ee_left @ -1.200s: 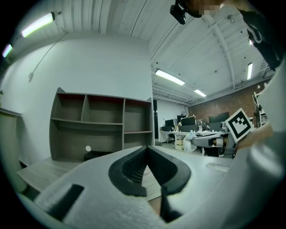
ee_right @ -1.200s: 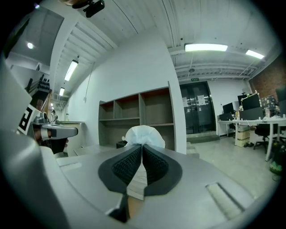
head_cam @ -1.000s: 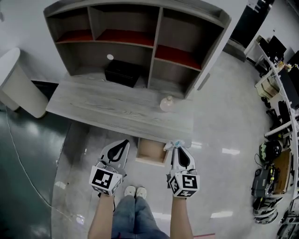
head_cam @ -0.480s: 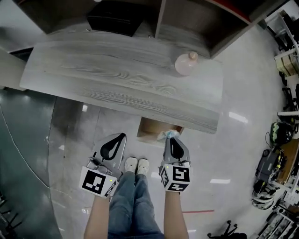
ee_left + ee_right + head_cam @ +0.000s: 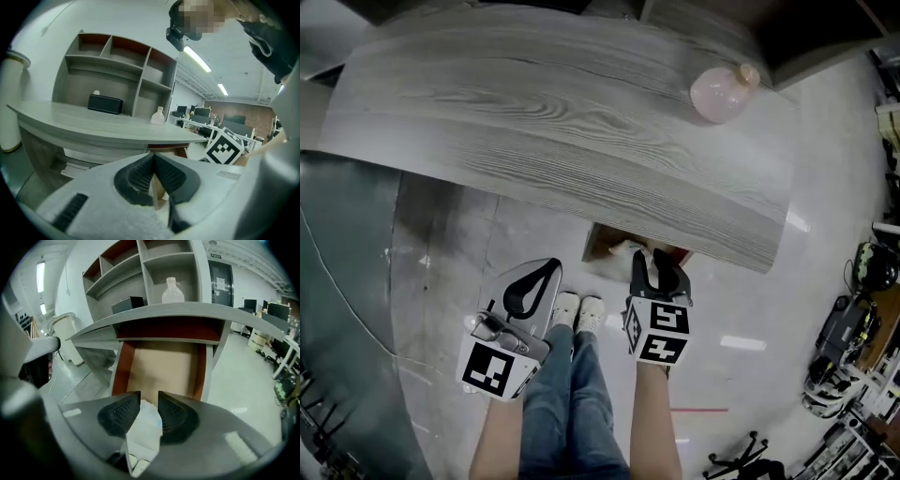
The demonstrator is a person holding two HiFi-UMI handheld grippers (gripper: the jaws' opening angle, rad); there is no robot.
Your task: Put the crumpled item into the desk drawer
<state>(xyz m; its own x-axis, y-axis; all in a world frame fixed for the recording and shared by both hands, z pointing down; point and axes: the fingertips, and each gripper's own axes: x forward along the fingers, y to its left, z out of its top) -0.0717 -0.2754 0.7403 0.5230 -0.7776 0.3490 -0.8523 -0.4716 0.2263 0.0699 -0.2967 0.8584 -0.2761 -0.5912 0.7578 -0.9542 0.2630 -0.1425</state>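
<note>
Right gripper [image 5: 149,401] moved over open drawer [image 5: 161,369]; fingers spreading, crumpled item [image 5: 143,430] between. Left gripper [image 5: 153,164] fingers pressed together.

bottle [image 5: 719,93]: upright | black box [image 5: 105,103]: in shelf unit [image 5: 138,89] lower bay

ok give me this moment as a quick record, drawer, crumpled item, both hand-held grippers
drawer: open under the desk, visible floor bare
crumpled item: white, between the right jaws, at the drawer's front
right hand-held gripper: jaws opening, aimed into the drawer
left hand-held gripper: shut, empty
bottle: upright on the desk
</note>
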